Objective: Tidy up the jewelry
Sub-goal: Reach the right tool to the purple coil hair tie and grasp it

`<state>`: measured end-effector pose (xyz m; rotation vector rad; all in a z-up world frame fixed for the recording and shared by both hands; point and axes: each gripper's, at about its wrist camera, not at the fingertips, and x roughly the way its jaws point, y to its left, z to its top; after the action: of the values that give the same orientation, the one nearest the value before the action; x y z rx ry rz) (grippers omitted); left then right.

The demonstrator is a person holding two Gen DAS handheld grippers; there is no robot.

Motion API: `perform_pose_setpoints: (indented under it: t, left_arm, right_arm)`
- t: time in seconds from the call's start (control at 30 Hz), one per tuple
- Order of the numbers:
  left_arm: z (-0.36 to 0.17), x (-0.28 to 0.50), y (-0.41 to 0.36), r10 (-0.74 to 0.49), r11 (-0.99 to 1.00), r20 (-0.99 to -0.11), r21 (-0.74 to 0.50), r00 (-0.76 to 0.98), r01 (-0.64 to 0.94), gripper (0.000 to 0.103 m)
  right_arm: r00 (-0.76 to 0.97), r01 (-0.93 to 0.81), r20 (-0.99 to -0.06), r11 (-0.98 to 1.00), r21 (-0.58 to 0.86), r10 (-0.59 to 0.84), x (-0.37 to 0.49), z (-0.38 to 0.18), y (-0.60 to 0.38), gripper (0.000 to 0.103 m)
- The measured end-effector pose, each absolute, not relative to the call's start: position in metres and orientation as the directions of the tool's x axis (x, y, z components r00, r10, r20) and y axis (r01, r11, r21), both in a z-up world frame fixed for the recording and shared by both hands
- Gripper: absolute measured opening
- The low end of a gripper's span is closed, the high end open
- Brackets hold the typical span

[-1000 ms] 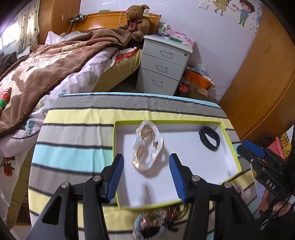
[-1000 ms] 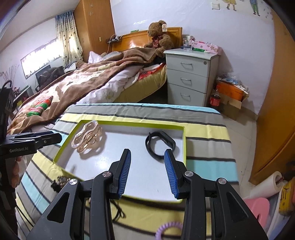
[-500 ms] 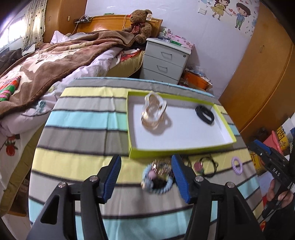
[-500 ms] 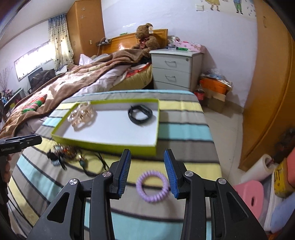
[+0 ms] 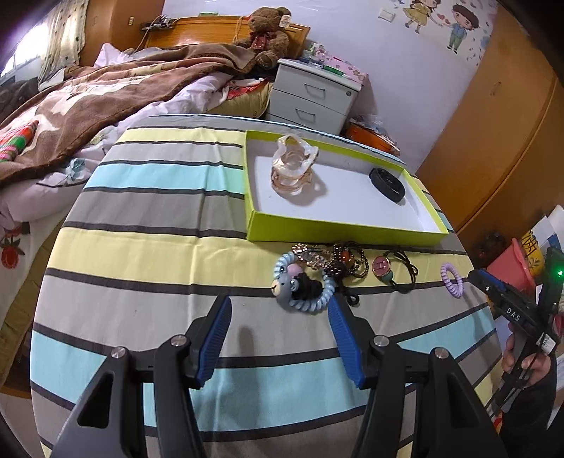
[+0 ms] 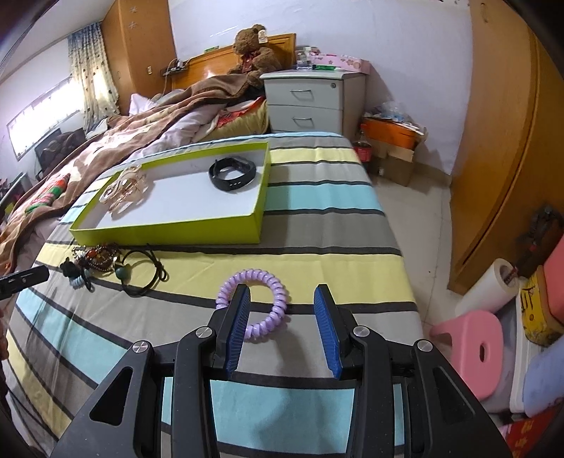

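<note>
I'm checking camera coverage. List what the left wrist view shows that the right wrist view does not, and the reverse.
Only the left wrist view: the blue bear hair tie's face, the left gripper with open jaws just short of it, and wall cartoon stickers.

Only the right wrist view: the right gripper, jaws open around part of the purple coil hair tie, a pink stool, curtains.

Both: the green tray holding a clear hair claw and black band, the loose jewelry pile, teddy bear, nightstand.
</note>
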<state>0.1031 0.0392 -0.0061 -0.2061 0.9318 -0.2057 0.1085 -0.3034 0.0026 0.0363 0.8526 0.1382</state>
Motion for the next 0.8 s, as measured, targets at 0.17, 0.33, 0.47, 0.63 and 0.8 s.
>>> perform_pose_setpoints:
  t: [0.17, 0.33, 0.47, 0.63, 0.8]
  left_arm:
    - [-0.009, 0.100, 0.043, -0.271, 0.957, -0.771, -0.281, 0.576, 0.073, 0.062]
    - [-0.014, 0.099, 0.045, -0.279, 0.954, -0.781, -0.291, 0.560, 0.069, 0.062]
    - [-0.016, 0.099, 0.048, -0.288, 0.950, -0.784, -0.306, 0.550, 0.062, 0.062]
    - [-0.017, 0.100, 0.049, -0.287, 0.950, -0.787, -0.306, 0.546, 0.059, 0.062]
    - [-0.019, 0.104, 0.047, -0.272, 0.956, -0.796, -0.289, 0.541, 0.055, 0.062]
  right_arm:
    - [0.622, -0.125, -0.772, 0.990, 0.068, 0.132, 0.120, -0.006, -0.297, 0.039]
    - [0.600, -0.133, -0.792, 0.990, 0.043, 0.115, 0.129, -0.013, -0.293, 0.039]
    - [0.597, -0.136, -0.795, 0.990, 0.032, 0.107, 0.131, -0.014, -0.291, 0.039]
    - [0.597, -0.133, -0.797, 0.991, 0.016, 0.093, 0.130, -0.014, -0.289, 0.020]
    - [0.598, -0.138, -0.795, 0.990, 0.020, 0.099, 0.127, -0.013, -0.288, 0.010]
